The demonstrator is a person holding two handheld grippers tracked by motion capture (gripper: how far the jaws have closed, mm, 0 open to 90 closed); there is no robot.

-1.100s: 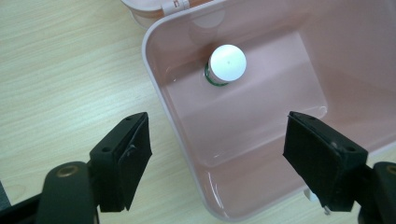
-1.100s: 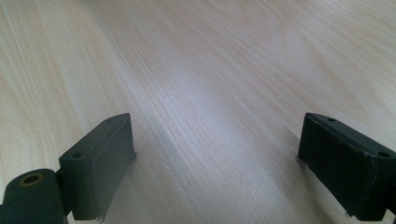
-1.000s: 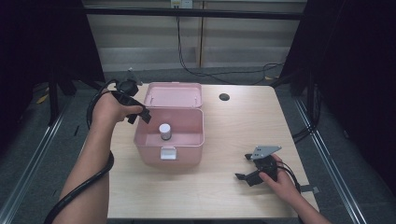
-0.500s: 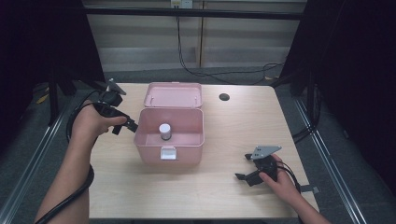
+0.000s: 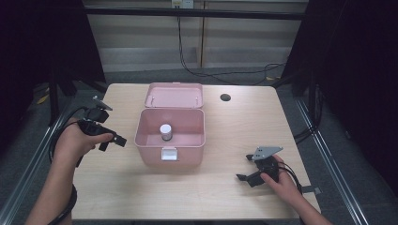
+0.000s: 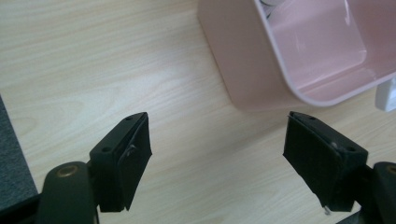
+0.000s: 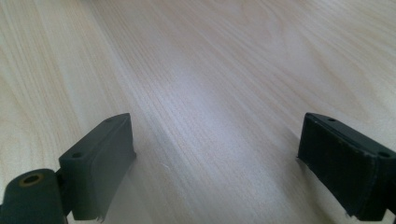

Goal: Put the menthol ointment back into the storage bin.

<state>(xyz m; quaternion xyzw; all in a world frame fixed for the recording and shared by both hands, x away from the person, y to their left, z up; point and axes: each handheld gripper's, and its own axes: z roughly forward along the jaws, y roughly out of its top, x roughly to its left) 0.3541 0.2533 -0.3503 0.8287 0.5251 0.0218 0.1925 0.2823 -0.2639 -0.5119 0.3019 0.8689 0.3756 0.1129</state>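
A pale wooden table (image 5: 216,187) carries a pink box (image 5: 170,145) near its centre, with the lid (image 5: 174,95) swung back flat toward 12 o'clock. Inside the box, a small jar with a white cap (image 5: 165,131) stands upright on the floor of the box, a little toward its 9 o'clock wall. A white latch (image 5: 169,153) sits on the wall of the box facing 6 o'clock. A dark round hole (image 5: 225,97) marks the tabletop at about 1 o'clock from the box.

The left gripper (image 5: 111,140) is held in the person's left hand (image 5: 77,140) at 9 o'clock from the box, near the table's edge and apart from the box, its jaws pointing toward the box wall. In the left gripper view its 2 jaws stand wide apart with nothing between them, above bare wood, and the rounded corner of the pink box (image 6: 299,56) lies ahead at 1 o'clock.

The right gripper (image 5: 245,168) is held in the right hand (image 5: 281,180) at about 4 o'clock from the box, well apart from it, with its grey plate (image 5: 264,152) on top. In the right gripper view its 2 jaws are also spread wide and empty, low over the bare table (image 7: 210,84)
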